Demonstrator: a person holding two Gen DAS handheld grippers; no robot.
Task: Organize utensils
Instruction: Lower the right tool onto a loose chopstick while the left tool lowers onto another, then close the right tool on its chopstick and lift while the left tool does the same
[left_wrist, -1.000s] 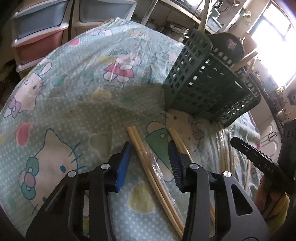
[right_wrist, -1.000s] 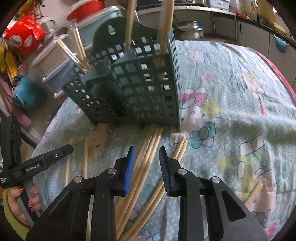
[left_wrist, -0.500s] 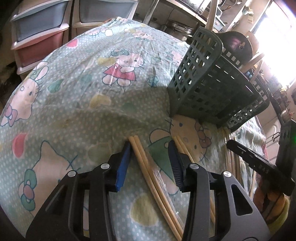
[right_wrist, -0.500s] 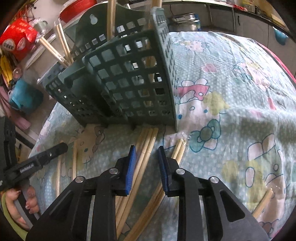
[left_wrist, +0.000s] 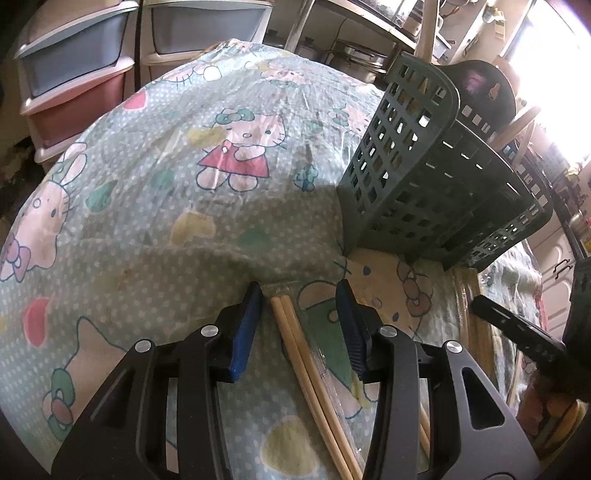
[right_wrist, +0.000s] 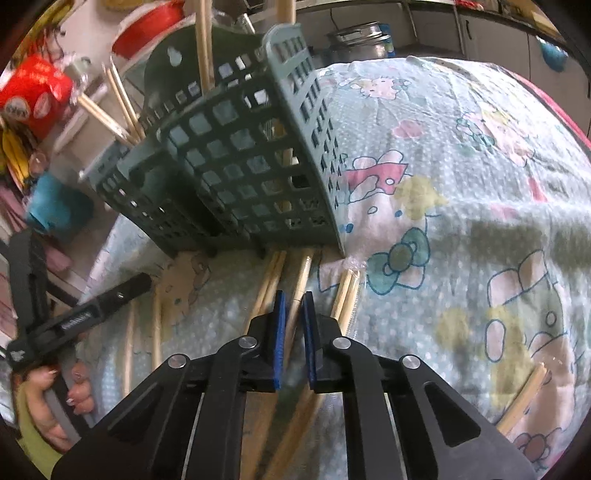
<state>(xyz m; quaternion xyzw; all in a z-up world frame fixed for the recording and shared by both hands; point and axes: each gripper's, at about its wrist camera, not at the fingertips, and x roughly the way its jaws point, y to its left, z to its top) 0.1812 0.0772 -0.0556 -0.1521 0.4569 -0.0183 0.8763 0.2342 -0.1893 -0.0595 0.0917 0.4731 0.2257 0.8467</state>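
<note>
Chopsticks (right_wrist: 299, 280) pinched between right gripper (right_wrist: 293, 325) jaws, seen only from right wrist; left gripper (left_wrist: 299, 325) spread wide, straddling wrapped pair (left_wrist: 306, 354) beside basket (left_wrist: 424, 192).

From my left gripper (left_wrist: 300, 325) the cloth (left_wrist: 155, 206) lies bare ahead and to the left, so there I can pass freely. Ahead to the right the green basket (left_wrist: 417, 184) blocks the way, tall and tilted. My right gripper (right_wrist: 293, 325) has that same basket close in front, its wall a barrier, with chopsticks in the basket (right_wrist: 201, 40) sticking up above the rim. Loose chopsticks (right_wrist: 273, 277) crowd the cloth at its foot. To the right of the basket, the cloth is open.
</note>
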